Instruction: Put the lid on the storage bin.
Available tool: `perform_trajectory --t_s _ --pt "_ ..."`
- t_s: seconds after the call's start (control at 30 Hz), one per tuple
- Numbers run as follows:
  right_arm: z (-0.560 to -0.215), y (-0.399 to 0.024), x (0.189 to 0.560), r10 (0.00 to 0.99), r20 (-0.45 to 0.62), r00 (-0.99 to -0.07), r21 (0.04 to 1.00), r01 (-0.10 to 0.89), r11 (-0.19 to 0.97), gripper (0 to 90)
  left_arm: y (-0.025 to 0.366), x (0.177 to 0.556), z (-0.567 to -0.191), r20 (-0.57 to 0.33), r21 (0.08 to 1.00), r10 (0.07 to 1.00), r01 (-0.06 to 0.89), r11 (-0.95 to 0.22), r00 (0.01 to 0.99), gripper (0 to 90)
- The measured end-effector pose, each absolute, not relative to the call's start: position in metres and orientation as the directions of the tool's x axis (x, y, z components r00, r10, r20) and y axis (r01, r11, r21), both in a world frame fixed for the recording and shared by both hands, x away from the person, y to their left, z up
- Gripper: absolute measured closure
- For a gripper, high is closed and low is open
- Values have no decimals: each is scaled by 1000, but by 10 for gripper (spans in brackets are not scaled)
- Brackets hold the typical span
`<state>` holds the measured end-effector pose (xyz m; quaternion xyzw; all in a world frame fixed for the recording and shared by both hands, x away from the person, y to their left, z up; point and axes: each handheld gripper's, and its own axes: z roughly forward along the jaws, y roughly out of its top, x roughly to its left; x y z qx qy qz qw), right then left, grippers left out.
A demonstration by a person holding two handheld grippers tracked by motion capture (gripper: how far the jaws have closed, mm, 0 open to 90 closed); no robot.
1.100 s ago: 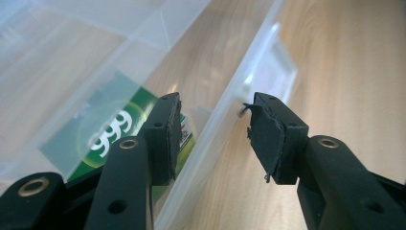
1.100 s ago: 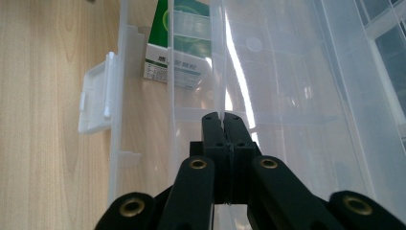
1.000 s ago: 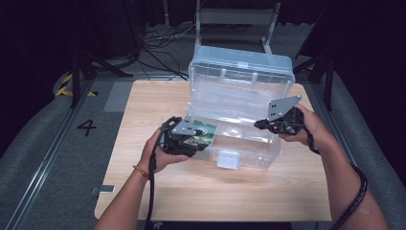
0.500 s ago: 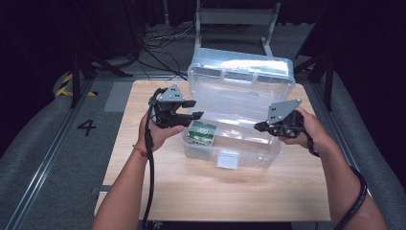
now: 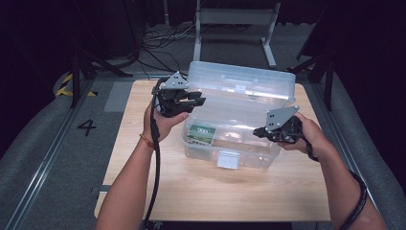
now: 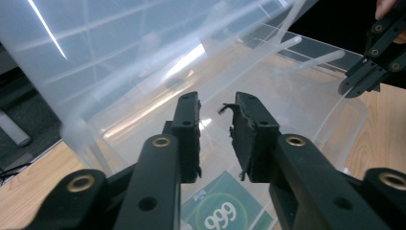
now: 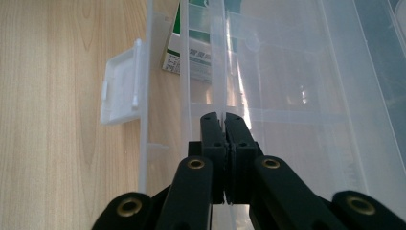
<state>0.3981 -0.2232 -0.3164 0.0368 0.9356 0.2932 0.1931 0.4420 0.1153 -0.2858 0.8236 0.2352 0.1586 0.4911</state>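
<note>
Green "999" packet [image 5: 201,134] lying flat on the floor of the clear plastic box [image 5: 249,162], tucked into the box's 9 o'clock end, printed face up. Seen again at the bottom of the left gripper view [image 6: 221,212] and, through the wall, at the top of the right gripper view [image 7: 191,60].

Box resting mid-tabletop [image 5: 215,191], long axis running 9 to 3 o'clock in the high view. Lid [image 5: 239,84] swung up and back toward 12 o'clock. White latch [image 5: 227,159] hanging at the middle of the front wall, toward 6 o'clock.

Left claw [image 5: 198,99] raised above the box's 9 o'clock end, tips aimed toward 3 o'clock. Jaws have just been closing and stand partly parted, with nothing between them [image 6: 218,124]; released, holding no item. Packet lies below it, toward 6 o'clock.

Right claw [image 5: 258,132] at the box's 3 o'clock end, clenched on the thin clear upper edge of the wall [image 7: 221,120], probably steadying the box.

Left hand clearly the nearer to the packet; right hand a full box length away. Any return to the packet likely calls for a drop straight down into the open end, clear of the lid behind.
</note>
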Motion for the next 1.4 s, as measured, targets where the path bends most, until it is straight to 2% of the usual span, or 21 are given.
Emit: perform_trajectory --t_s 0.27,0.53,0.73,1.17,1.4 --pt "-322 -226 396 193 -342 -920 574 -41 818 880 117 444 -289 20 881 541 241 -407 841 831" --pt "-327 -229 389 228 -371 -900 596 -42 802 851 118 437 -291 34 871 526 233 -433 850 887" --pt "-333 -232 382 267 -384 -884 624 -36 781 832 119 434 -293 41 860 515 231 -454 856 897" --pt "-338 -258 361 371 -339 -865 724 11 690 764 120 426 -307 55 846 492 221 -485 869 900" --pt "-338 -283 349 397 -300 -867 754 39 656 679 120 424 -311 62 838 488 221 -499 870 900"
